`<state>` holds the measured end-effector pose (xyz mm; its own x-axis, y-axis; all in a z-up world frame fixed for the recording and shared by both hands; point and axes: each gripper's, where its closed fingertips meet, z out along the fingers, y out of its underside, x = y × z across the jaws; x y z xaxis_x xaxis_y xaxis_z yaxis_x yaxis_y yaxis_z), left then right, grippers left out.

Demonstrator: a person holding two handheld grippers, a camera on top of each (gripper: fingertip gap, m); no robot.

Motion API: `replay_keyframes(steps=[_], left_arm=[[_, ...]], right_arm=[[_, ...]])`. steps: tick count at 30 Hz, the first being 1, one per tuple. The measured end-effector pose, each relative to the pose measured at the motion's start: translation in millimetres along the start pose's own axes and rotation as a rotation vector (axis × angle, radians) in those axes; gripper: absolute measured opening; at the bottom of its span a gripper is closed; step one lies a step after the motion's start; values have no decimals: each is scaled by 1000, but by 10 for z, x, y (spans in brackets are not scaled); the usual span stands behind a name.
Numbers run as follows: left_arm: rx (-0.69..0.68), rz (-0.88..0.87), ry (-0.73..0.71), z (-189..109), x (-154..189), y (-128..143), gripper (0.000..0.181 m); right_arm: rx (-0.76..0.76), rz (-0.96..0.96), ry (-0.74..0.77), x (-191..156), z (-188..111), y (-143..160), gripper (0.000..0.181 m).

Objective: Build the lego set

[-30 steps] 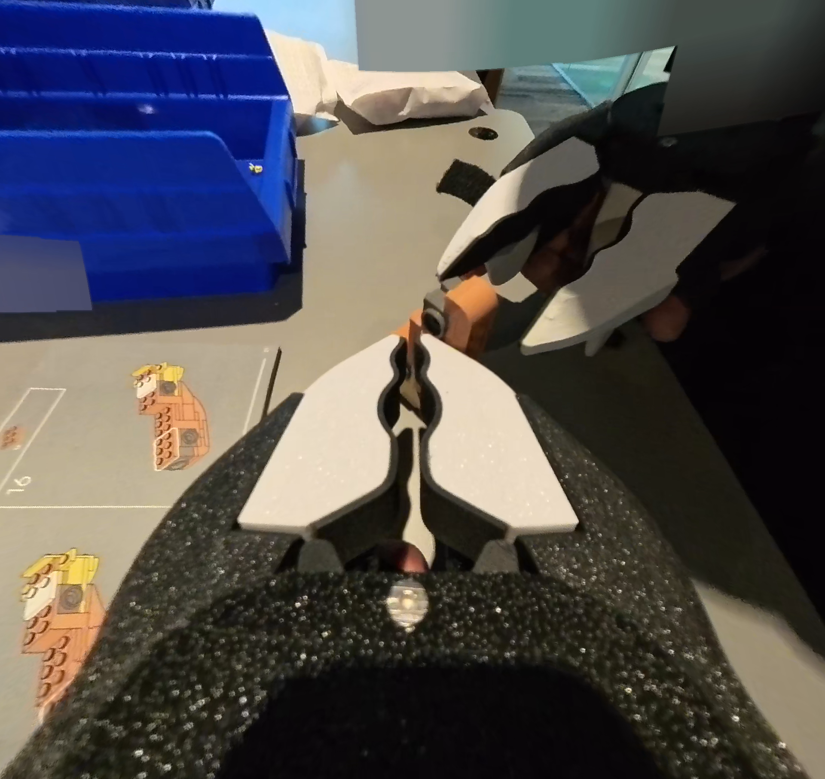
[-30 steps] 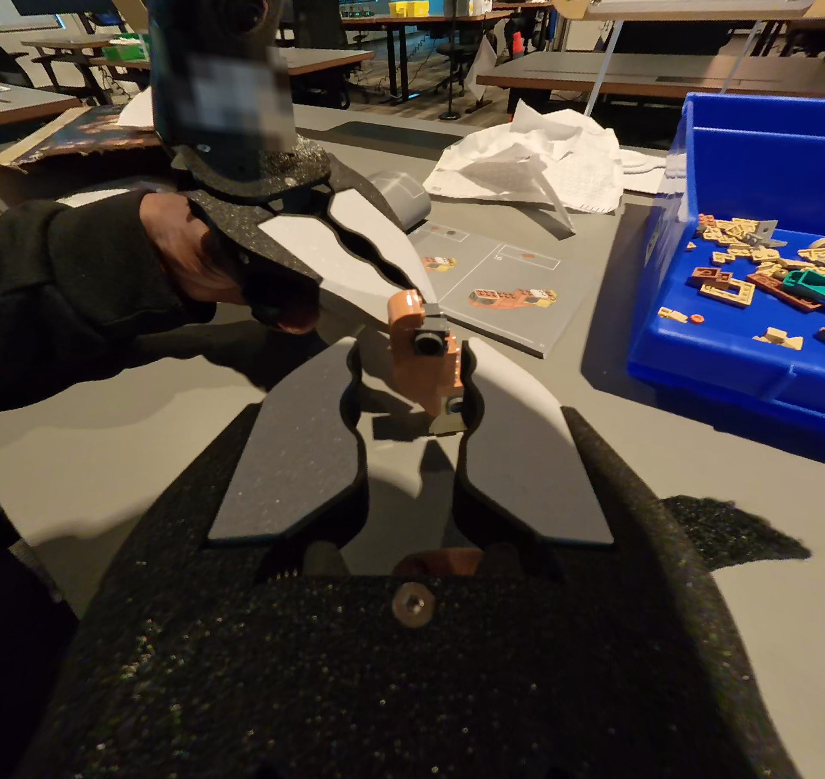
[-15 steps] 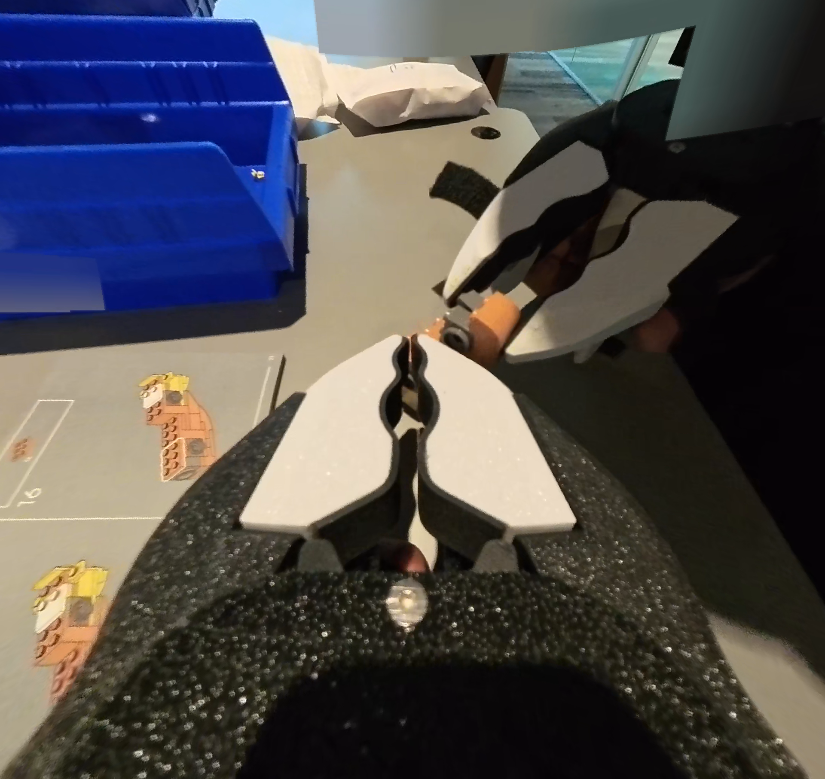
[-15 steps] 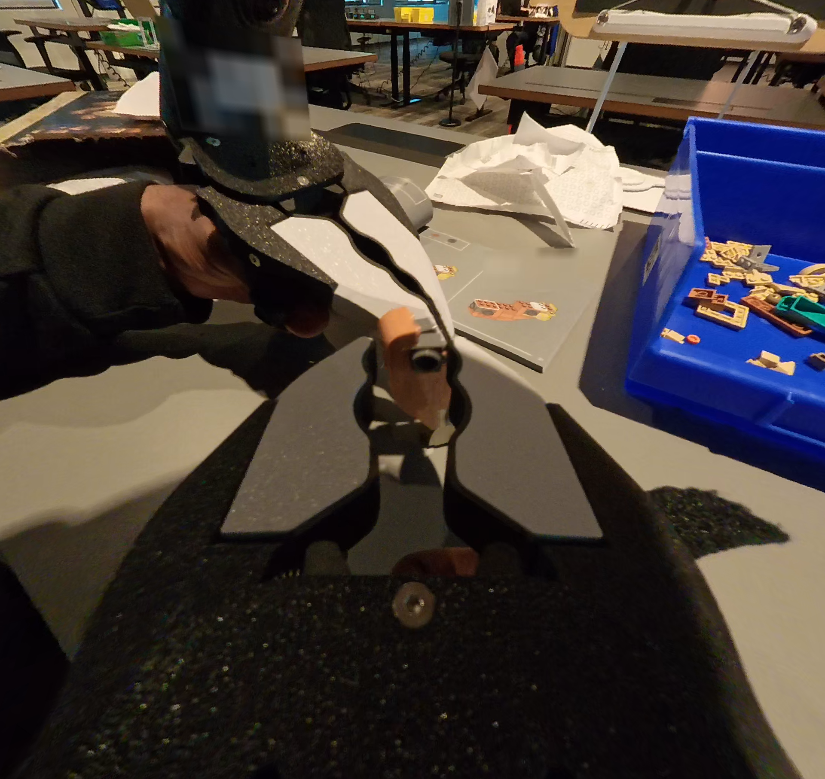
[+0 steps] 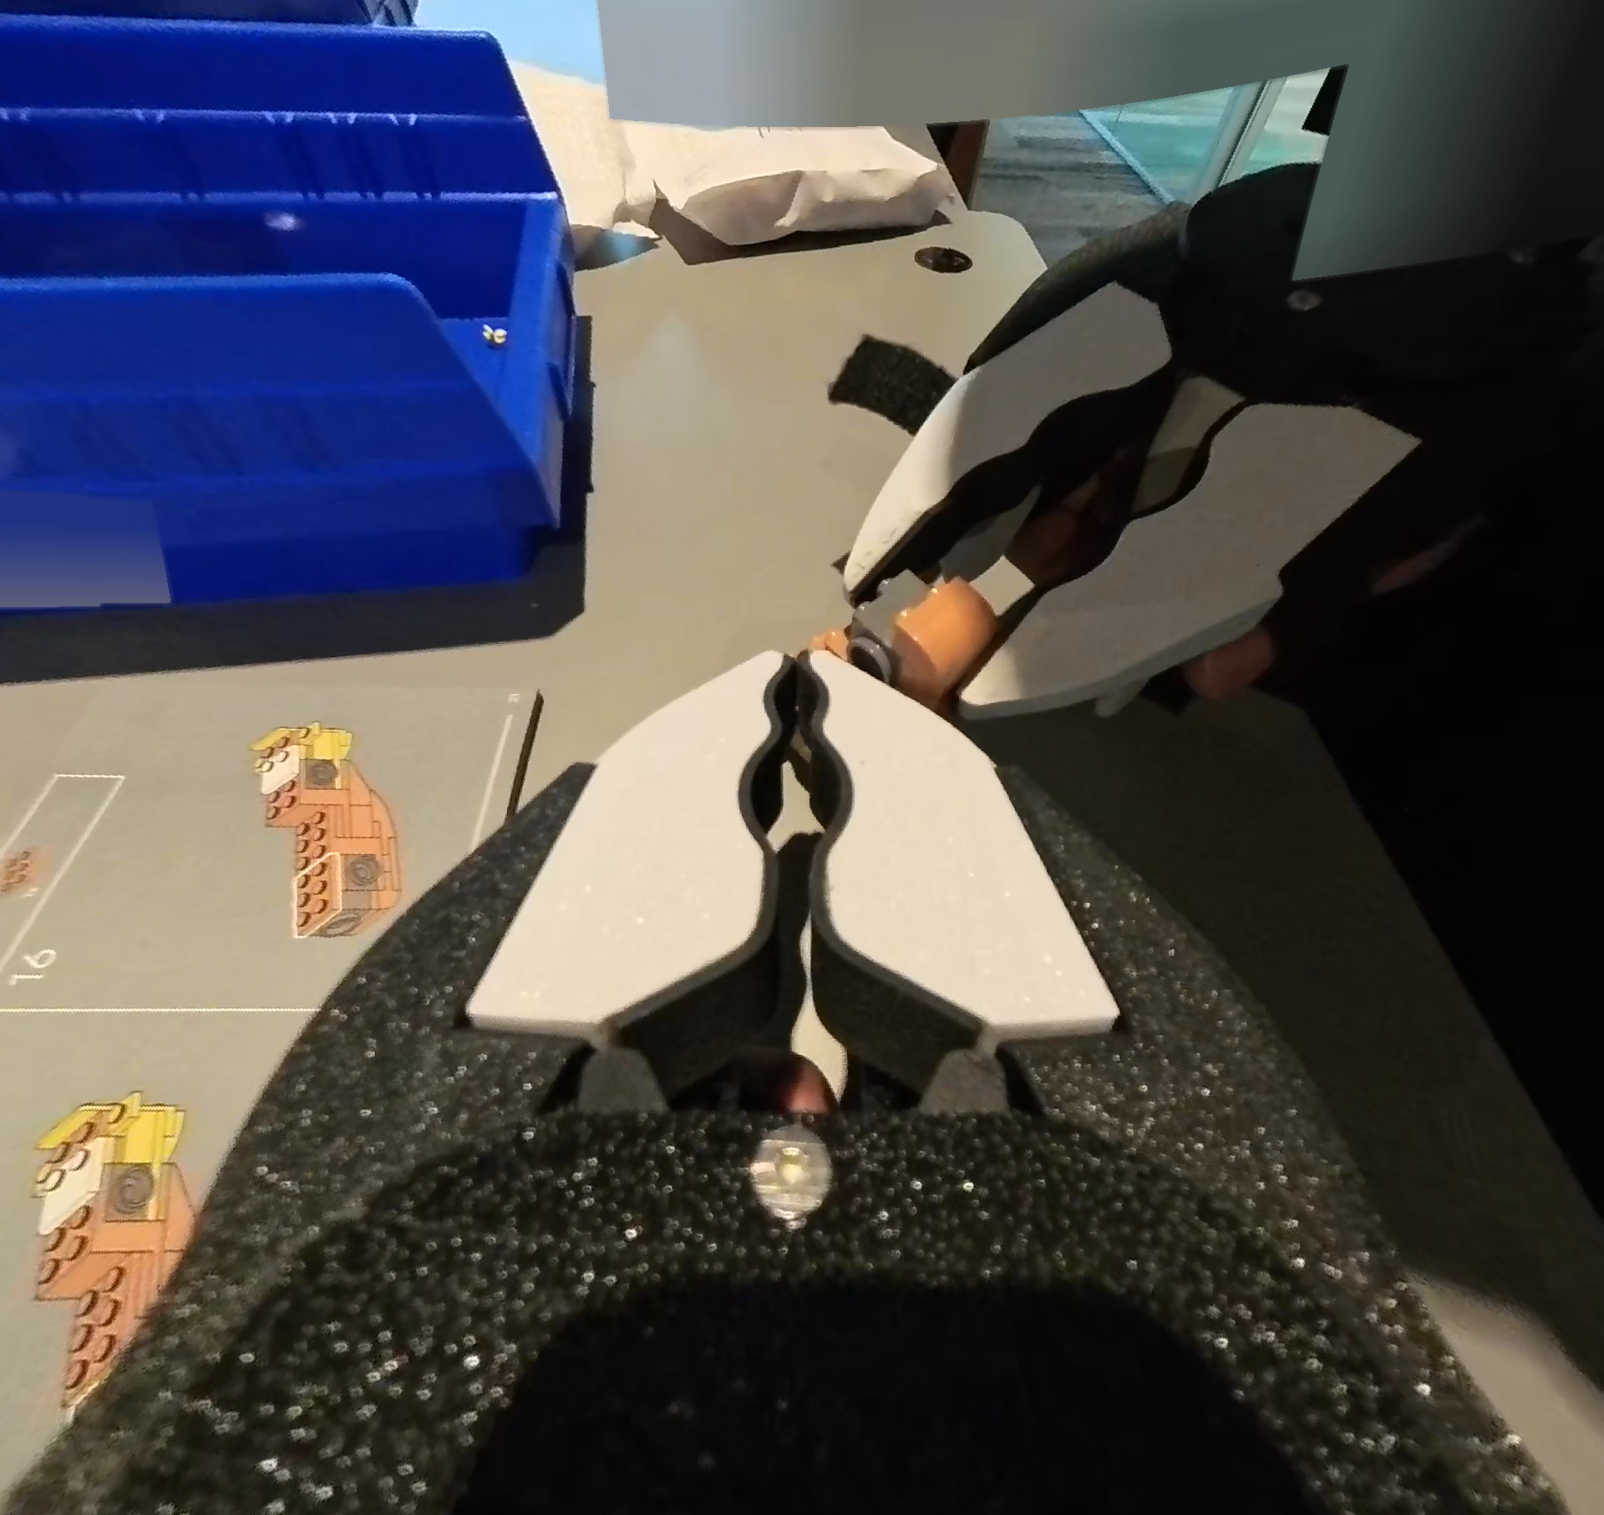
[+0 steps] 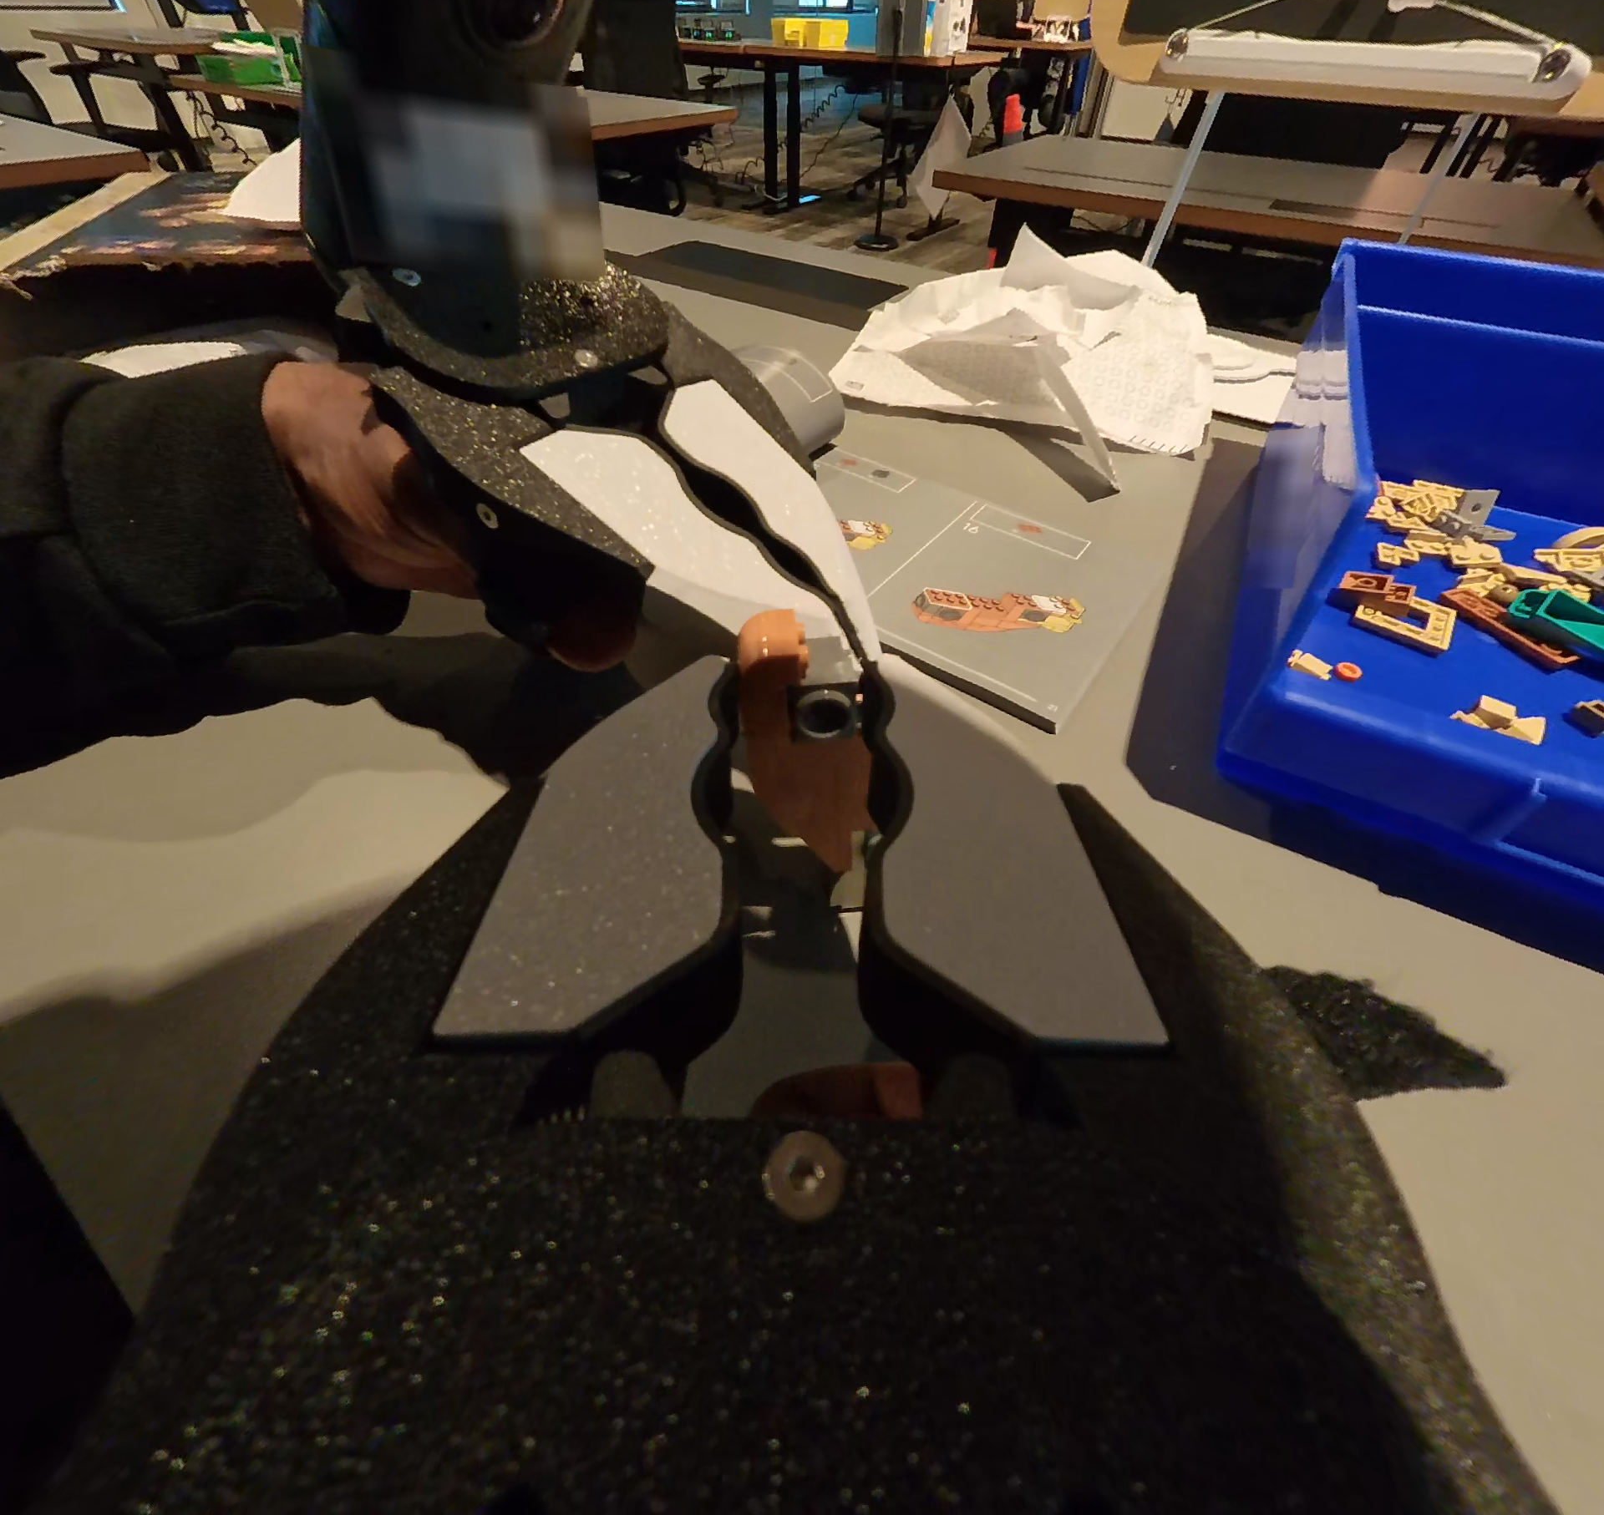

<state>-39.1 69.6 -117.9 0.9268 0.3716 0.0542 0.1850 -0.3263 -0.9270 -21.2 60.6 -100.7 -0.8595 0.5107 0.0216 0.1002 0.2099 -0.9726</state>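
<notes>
The right gripper [image 6: 803, 705] is clamped on a small orange-brown lego assembly [image 6: 803, 766] with a dark grey studded brick on its front, held above the table [image 6: 260, 866]. The left gripper [image 5: 798, 666] meets it tip to tip, its fingers pressed nearly together; something thin and dark sits in the gap between them, but what it is cannot be told. In the left wrist view the assembly [image 5: 942, 636] sits just beyond those tips.

On the matte grey table, an open instruction booklet [image 6: 981, 597] lies just beyond the grippers. To the right stands a blue bin [image 6: 1389, 779] holding loose tan, brown and teal pieces [image 6: 1432, 597]. Crumpled white paper [image 6: 1041, 354] lies farther back. Behind it, the room holds rows of desks [image 6: 1258, 180], chairs and windows.
</notes>
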Motion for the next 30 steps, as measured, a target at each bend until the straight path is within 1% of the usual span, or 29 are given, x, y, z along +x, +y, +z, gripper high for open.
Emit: replay_keyframes(steps=[14, 30], left_arm=[[15, -25, -1, 12, -8, -20, 0], [7, -32, -2, 44, -6, 16, 0]], right_arm=[[-5, -5, -19, 40, -7, -3, 25], [8, 64, -69, 47, -2, -8, 25]])
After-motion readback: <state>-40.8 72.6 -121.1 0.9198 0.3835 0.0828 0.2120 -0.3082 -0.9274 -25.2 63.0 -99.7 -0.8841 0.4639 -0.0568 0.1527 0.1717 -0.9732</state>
